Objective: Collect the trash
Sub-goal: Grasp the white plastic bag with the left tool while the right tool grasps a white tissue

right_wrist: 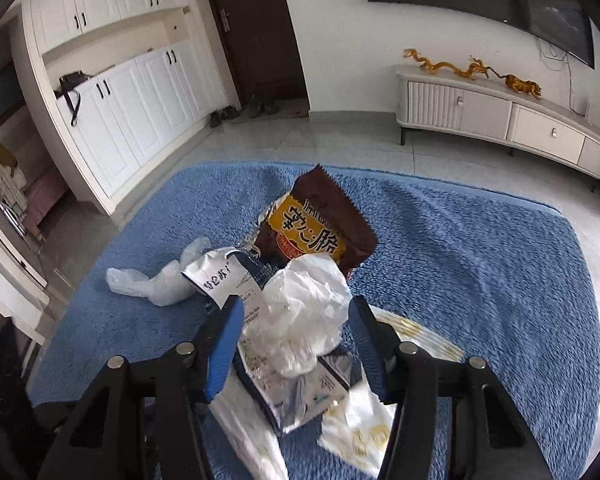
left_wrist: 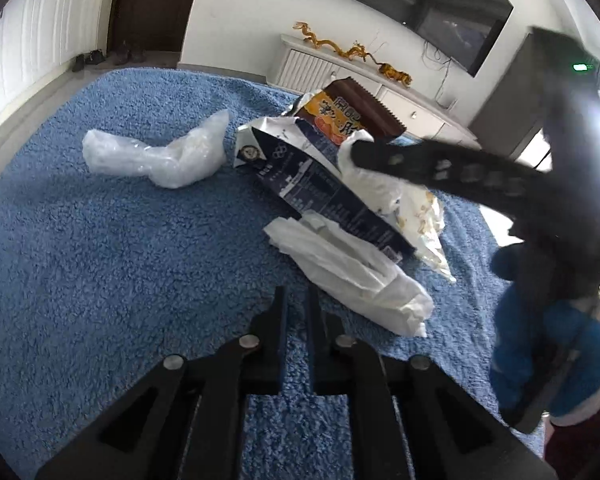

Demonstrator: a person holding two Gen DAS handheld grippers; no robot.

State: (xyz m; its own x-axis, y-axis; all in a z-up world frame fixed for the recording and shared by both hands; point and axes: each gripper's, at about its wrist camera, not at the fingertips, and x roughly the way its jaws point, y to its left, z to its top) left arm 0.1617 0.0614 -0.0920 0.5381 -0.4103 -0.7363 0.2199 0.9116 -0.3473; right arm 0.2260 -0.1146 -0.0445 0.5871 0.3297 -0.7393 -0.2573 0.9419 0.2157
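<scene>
Your left claw [left_wrist: 298, 300] points steeply downward, its two dark fingers [left_wrist: 276, 320] drawn almost together with only a thin slit between them and nothing in that slit. Your right claw [right_wrist: 296, 316] also tilts downward, its blue-lined fingers [right_wrist: 226, 344] standing apart. From the left wrist view, your right claw reaches in from the right side, blurred, and a blue sleeve [left_wrist: 556, 360] shows behind it.
</scene>
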